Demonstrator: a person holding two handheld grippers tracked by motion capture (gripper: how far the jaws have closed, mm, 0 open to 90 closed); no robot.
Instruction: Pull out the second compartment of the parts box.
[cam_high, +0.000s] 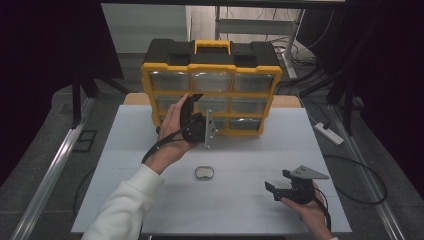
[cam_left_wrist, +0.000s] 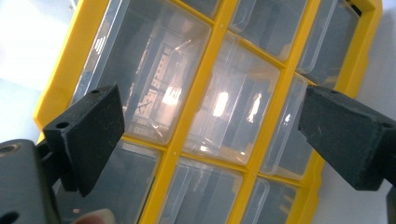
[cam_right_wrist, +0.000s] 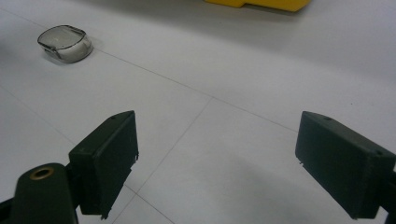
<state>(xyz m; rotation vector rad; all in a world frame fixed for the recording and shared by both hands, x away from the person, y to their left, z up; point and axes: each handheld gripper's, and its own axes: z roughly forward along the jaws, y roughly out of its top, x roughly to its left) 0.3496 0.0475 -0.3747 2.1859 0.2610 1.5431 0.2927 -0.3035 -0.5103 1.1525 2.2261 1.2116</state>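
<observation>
Two grippers, both spread wide and holding nothing. Your left gripper (cam_high: 196, 111) is raised at the yellow drawer cabinet (cam_high: 212, 85), jaws framing a clear drawer (cam_left_wrist: 229, 98), probably to pull it open. Your right gripper (cam_high: 278, 181) waits low over the white table (cam_high: 250, 210), near the small clear case (cam_high: 204, 173). Dark room behind.
</observation>
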